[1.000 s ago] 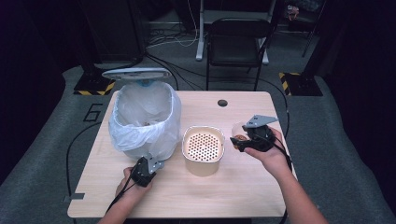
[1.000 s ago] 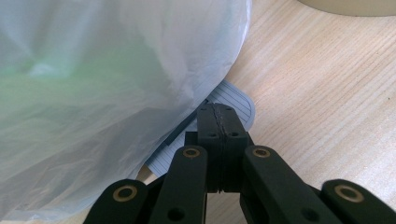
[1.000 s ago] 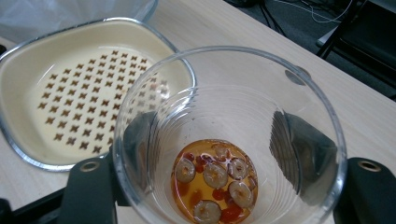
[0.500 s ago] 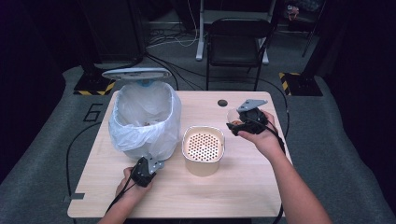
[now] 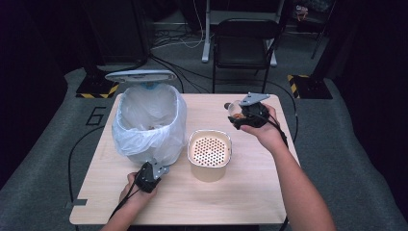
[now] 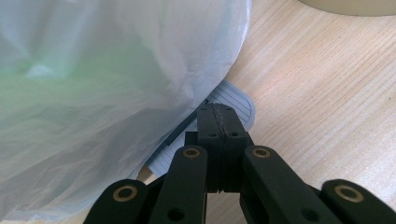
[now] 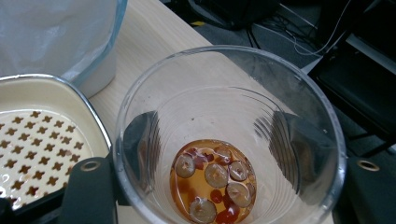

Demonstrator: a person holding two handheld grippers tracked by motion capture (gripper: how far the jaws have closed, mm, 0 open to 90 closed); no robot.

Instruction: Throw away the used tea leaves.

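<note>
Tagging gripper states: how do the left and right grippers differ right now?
The left gripper has its jaws shut with nothing between them, tips at the bin's grey foot pedal; the right gripper is clamped around a clear plastic cup of amber liquid and sliced fruit. Left sits low at the table; right is raised.

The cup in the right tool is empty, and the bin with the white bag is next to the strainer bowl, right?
Not quite. The cup in the right tool is not empty: the right gripper view shows amber liquid with fruit slices at its bottom. The bin with the white bag does stand next to the strainer bowl.
</note>
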